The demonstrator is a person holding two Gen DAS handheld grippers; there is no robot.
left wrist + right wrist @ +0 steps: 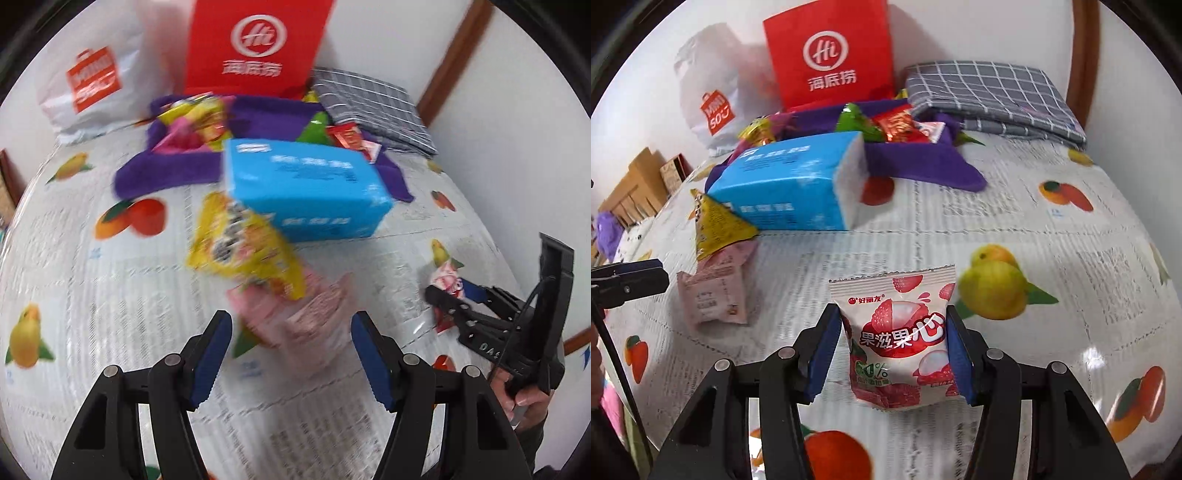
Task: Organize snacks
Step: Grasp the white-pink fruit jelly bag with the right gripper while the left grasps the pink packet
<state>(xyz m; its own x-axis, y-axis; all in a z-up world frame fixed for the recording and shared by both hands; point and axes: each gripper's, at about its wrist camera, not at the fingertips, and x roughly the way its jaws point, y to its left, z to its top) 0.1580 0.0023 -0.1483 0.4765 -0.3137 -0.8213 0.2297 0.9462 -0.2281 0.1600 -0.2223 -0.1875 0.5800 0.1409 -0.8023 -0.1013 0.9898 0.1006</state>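
Pink-white lychee candy pouch (pixel 900 341) clamped in right gripper (pixel 894 350); left gripper (pixel 291 360) spread wide, empty, near pink packet (pixel 295 314).

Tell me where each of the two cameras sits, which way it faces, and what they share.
Left wrist: on the open left gripper, facing the pink packet; the right gripper and a hand show at right.
Right wrist: on the right gripper, shut on the lychee packet; the left gripper's tip shows at left.
Shared: blue tissue pack, yellow packet, purple cloth, red bag.
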